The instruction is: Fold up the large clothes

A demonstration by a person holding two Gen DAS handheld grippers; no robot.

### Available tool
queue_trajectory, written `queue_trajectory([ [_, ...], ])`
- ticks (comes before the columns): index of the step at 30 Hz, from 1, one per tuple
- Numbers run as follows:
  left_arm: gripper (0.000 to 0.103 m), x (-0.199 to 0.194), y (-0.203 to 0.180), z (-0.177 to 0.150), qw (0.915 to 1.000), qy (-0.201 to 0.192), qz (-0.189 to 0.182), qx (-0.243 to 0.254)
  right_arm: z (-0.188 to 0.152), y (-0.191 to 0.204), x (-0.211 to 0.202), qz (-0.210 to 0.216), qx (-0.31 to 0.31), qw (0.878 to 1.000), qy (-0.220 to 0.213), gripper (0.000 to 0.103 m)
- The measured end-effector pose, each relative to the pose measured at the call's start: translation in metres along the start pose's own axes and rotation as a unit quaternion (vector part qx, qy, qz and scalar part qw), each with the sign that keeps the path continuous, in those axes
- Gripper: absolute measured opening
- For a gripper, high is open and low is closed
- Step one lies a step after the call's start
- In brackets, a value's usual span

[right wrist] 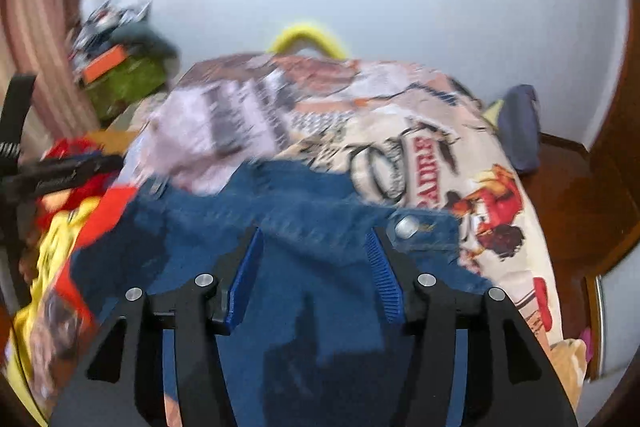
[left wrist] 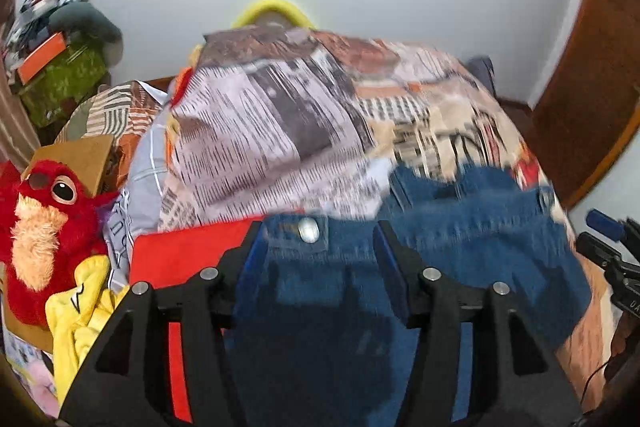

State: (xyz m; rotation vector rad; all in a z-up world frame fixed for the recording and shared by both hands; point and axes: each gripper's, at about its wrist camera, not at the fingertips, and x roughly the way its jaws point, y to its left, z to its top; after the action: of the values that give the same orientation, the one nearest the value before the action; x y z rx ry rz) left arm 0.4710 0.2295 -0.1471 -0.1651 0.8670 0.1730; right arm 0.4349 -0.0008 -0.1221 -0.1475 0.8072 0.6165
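Blue denim jeans point(left wrist: 460, 239) lie on a bed with a printed cover point(left wrist: 280, 115), waistband away from me, silver button point(left wrist: 308, 230) at the left end. My left gripper point(left wrist: 318, 227) is open, its jaws spread over the waistband near that button. In the right wrist view the jeans point(right wrist: 304, 227) fill the lower middle, with a silver button point(right wrist: 405, 227) on the right. My right gripper point(right wrist: 314, 233) is open, jaws spread above the denim just left of that button. Both views are motion-blurred.
A red plush toy point(left wrist: 44, 223), yellow cloth point(left wrist: 80, 311) and a red garment point(left wrist: 184, 251) lie left of the jeans. A clutter pile point(left wrist: 64, 67) stands at the back left. A wooden door frame point(left wrist: 592, 75) is on the right. A dark cloth point(right wrist: 518, 123) sits at the bed's right edge.
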Motion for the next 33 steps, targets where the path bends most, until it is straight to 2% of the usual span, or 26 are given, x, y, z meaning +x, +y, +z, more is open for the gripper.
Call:
queue_trajectory([
  [3, 0.056, 0.006, -0.014, -0.023, 0.9992, 0.029, -0.016, 0.024, -0.016, 0.016, 0.009, 0.019, -0.022, 0.999, 0.039, 0.051],
  [8, 0.056, 0.015, -0.039, -0.062, 0.9949, 0.065, -0.049, 0.059, -0.047, 0.027, 0.030, 0.040, -0.013, 0.995, 0.095, 0.051],
  [12, 0.060, 0.029, -0.051, -0.092, 0.9922, 0.086, -0.051, 0.075, -0.070, 0.019, 0.039, 0.040, 0.006, 0.990, 0.133, 0.053],
  [14, 0.063, 0.040, -0.051, -0.105, 0.9914, 0.093, -0.046, 0.079, -0.075, 0.009, 0.036, 0.046, 0.022, 0.991, 0.121, 0.061],
  [15, 0.065, 0.041, -0.049, -0.107, 0.9922, 0.084, -0.049, 0.077, -0.077, 0.002, 0.033, 0.033, 0.029, 0.992, 0.120, 0.065],
  [17, 0.080, 0.041, -0.041, -0.109, 0.9947, 0.069, -0.036, 0.067, -0.080, -0.009, 0.031, -0.006, 0.025, 0.990, 0.136, 0.065],
  [24, 0.080, 0.042, -0.007, -0.108, 0.9973, 0.059, 0.016, 0.041, -0.092, -0.038, 0.004, -0.015, 0.062, 0.991, 0.114, 0.069],
  [26, 0.080, 0.039, 0.005, -0.109, 0.9976, 0.055, 0.028, 0.033, -0.094, -0.043, -0.002, -0.038, 0.067, 0.991, 0.112, 0.069],
  [29, 0.080, 0.029, 0.020, -0.112, 0.9985, 0.049, 0.013, 0.021, -0.100, -0.056, -0.002, -0.069, 0.066, 0.989, 0.116, 0.069],
  [33, 0.080, 0.013, 0.030, -0.116, 0.9974, 0.031, 0.061, 0.024, -0.107, -0.075, -0.008, -0.075, 0.095, 0.986, 0.113, 0.069],
])
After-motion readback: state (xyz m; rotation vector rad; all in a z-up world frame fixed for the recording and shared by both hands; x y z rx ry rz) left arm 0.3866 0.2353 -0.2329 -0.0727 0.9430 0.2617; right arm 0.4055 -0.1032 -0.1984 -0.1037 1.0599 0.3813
